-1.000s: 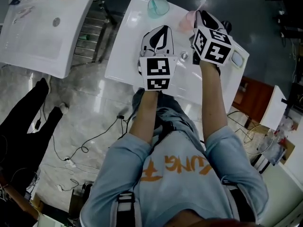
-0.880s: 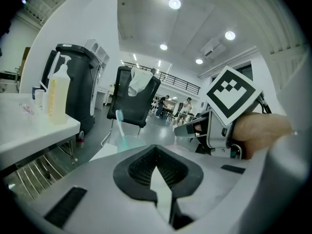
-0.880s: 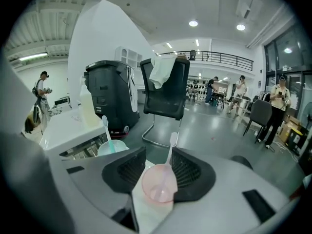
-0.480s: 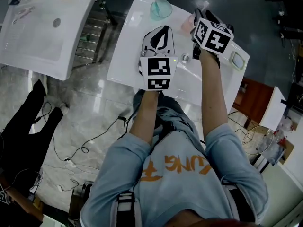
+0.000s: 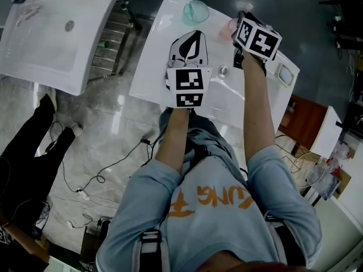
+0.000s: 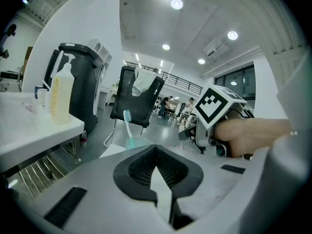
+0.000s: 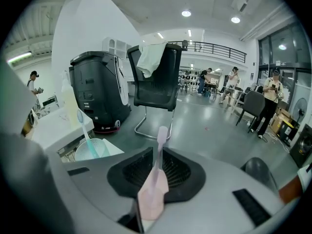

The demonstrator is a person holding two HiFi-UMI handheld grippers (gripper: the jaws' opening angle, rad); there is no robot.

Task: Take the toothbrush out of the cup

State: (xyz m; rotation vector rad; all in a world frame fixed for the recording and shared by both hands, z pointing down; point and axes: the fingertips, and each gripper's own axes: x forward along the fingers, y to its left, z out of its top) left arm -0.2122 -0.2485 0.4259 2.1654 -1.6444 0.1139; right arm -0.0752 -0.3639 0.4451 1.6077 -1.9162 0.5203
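Person stands at a white sink counter, a gripper in each hand.

Right gripper: jaws closing on a pink toothbrush, whose handle stands upright between the pads, head up. Pink cup sits just left of this gripper, partly covered. Cannot tell whether the brush's lower end is still inside it.

Left gripper: jaws together, nothing between them, held over the counter short of the cups.

Green cup at the counter's far edge holds a teal toothbrush. Black chair beyond.
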